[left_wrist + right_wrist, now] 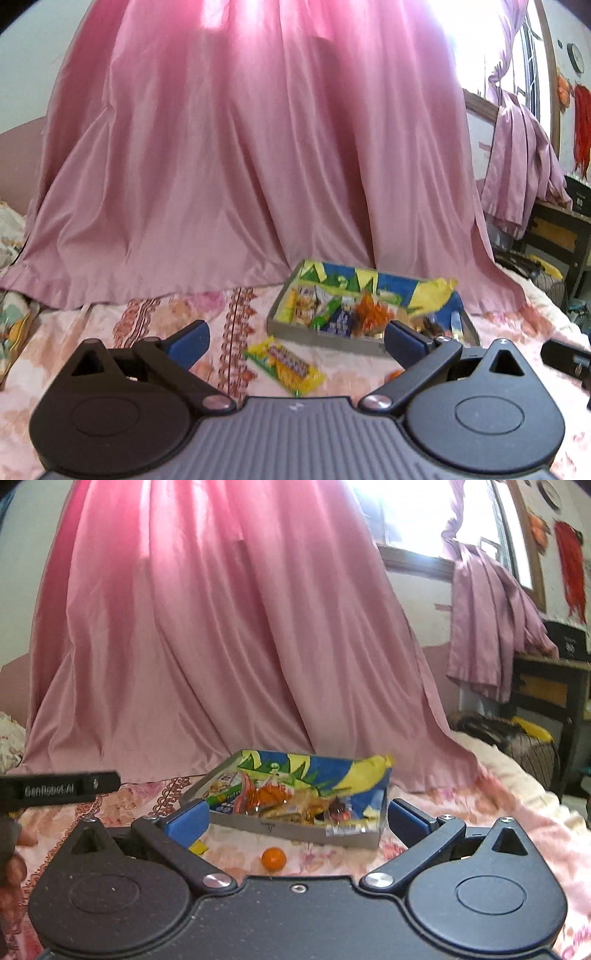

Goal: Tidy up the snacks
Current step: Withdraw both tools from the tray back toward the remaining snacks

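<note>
Both the left gripper (297,341) and the right gripper (297,818) had their blue-padded fingers spread wide apart with nothing between them, held back from a shallow cardboard box (295,830) that sat on a pink floral bedsheet (147,325) in front of a pink curtain (240,147). The box was crammed with mixed snack packets, a large yellow-and-blue bag (332,775) leaning against its far wall. A yellow candy packet (286,365) and a small orange ball (273,858) lay on the sheet just in front of the box, outside it.
</note>
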A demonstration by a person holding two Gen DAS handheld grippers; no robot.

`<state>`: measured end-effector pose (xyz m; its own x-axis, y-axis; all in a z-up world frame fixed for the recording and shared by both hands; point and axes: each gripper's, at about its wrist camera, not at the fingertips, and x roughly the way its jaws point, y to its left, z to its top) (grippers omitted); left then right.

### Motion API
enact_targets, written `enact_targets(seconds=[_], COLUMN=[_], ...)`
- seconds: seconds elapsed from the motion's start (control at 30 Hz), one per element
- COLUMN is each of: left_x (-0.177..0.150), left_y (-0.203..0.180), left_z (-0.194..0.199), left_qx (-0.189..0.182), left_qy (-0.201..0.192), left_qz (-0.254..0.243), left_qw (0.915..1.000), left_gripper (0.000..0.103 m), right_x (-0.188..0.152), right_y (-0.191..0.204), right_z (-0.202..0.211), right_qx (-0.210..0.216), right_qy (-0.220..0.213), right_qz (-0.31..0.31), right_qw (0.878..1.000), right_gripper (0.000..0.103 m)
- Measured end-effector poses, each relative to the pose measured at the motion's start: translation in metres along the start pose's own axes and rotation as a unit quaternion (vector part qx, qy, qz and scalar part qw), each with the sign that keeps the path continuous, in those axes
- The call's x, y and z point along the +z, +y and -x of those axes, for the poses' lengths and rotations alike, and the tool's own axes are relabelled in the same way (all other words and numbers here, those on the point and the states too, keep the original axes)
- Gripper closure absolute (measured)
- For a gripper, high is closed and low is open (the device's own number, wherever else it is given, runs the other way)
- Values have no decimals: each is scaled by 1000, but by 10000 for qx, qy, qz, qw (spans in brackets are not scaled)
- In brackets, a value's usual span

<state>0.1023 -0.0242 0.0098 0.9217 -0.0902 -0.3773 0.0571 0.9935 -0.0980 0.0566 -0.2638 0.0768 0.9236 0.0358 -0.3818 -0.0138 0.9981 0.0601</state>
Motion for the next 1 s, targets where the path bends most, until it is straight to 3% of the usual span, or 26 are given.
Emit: enact_targets(seconds=[0.43, 1.0], left_x=[-24, -37], left_y=[9, 8], left_z=[38, 41], left_qx=[178, 212], left_qy=[372, 848], left_qz=[81, -80], left_qw=[9991, 9961], left_gripper=[0, 0], right_x=[-20, -33], right_y=[3, 14], right_z=[32, 31], right_qx=[-268, -257], right_qy=[165, 615], right_qz=[-157, -165], right_qw=[9994, 9976], right_gripper=[1, 1])
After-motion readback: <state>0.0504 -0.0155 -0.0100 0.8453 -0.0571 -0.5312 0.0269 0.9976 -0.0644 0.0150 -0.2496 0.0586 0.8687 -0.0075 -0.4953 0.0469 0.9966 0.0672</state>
